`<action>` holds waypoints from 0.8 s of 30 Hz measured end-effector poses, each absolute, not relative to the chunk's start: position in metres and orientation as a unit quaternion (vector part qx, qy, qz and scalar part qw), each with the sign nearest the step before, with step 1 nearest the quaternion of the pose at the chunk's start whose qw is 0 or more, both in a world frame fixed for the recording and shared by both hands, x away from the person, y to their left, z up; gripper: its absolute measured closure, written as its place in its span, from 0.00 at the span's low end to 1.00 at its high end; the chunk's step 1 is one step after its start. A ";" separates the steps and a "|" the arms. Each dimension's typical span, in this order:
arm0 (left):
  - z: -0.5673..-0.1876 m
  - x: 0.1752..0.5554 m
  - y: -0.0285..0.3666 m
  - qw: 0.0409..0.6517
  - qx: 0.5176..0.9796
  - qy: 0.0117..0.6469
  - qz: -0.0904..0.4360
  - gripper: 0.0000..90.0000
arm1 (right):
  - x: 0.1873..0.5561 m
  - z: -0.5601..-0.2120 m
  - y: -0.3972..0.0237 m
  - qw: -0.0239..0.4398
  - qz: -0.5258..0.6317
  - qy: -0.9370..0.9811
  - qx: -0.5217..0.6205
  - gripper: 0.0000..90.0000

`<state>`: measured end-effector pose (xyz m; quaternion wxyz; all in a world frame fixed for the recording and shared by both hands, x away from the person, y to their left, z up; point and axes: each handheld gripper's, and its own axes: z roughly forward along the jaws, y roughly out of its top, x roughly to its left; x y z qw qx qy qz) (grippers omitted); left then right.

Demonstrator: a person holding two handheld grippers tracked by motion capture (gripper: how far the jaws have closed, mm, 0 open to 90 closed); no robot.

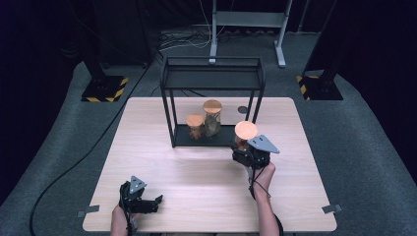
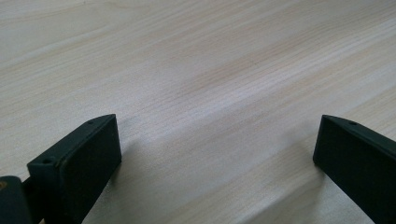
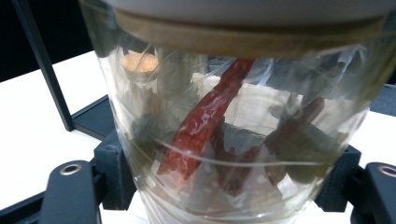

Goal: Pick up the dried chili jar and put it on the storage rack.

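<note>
The left gripper rests low over the near left part of the table. Its jaws stand wide apart with nothing but bare wood grain between them, as the left gripper view confirms. It appears to take no part in the current step.

The right gripper works farther in, at the right front corner of the black wire shelf. Its jaws are clamped on the glass jar, 1 pad pressing on each side of the glass wall below the wooden lid. In the right gripper view the jar sits squarely between the 2 jaws, close to the camera, with dried red chillies visible inside. Whether the jar base touches the table cannot be told from these views.

Step in hand, as judged: transport of the third jar to or from the shelf's lower tray. 2 jars already stand on that tray: a short jar and a taller jar, just beside each other, toward the middle.

If the move is placement, it calls for:
1. Keeping the jar upright.
2. Clearing the right front post of the shelf.
3. Setting the jar on the free tray area right of the taller jar, without touching it.
</note>
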<state>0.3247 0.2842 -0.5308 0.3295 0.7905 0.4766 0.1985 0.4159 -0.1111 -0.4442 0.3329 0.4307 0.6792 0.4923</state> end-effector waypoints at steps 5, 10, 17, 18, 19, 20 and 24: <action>-0.531 0.325 0.284 0.329 0.791 0.477 0.198 0.00 | 0.421 -0.445 -0.109 0.330 0.492 0.680 0.432 0.27; -0.531 0.325 0.284 0.329 0.791 0.477 0.198 0.00 | 0.427 -0.445 -0.107 0.325 0.492 0.681 0.435 0.27; -0.531 0.325 0.284 0.329 0.791 0.477 0.198 0.00 | 0.435 -0.445 -0.104 0.323 0.490 0.682 0.437 0.27; -0.531 0.325 0.284 0.329 0.791 0.477 0.198 0.00 | 0.436 -0.445 -0.103 0.323 0.490 0.682 0.437 0.27; -0.531 0.325 0.284 0.329 0.791 0.477 0.198 0.00 | 0.437 -0.445 -0.103 0.323 0.489 0.683 0.437 0.27; -0.531 0.325 0.284 0.329 0.791 0.477 0.198 0.00 | 0.438 -0.445 -0.102 0.323 0.489 0.683 0.436 0.27; -0.531 0.325 0.284 0.329 0.790 0.477 0.198 0.00 | 0.442 -0.445 -0.100 0.321 0.488 0.683 0.439 0.27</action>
